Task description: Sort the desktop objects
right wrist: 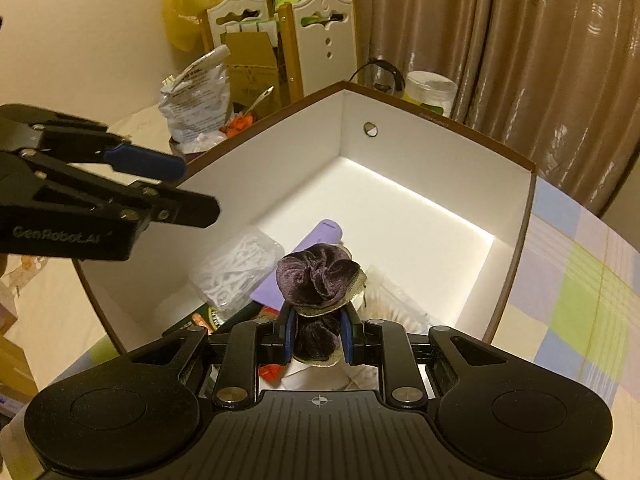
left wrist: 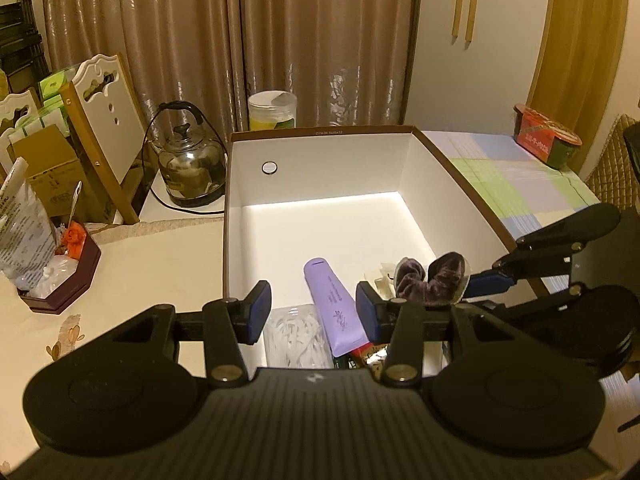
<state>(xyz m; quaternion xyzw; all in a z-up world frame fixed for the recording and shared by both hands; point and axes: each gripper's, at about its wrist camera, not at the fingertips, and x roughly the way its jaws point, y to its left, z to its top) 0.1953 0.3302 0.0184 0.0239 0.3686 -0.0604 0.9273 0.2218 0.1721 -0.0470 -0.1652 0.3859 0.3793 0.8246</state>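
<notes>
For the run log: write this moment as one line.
right hand-held gripper: shut on purple velvet scrunchie, over white box | left hand-held gripper: open, empty | in box: lilac tube, bag of white picks

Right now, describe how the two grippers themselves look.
Both are matte black linkage frames with silver pivot screws, round black discs at either side of a ribbed black base, and blue pads on the fingers. The left gripper carries grey "GenRobot.AI" lettering on its side, readable in the right wrist view. The right gripper looks identical. No cables or sleeves show.
</notes>
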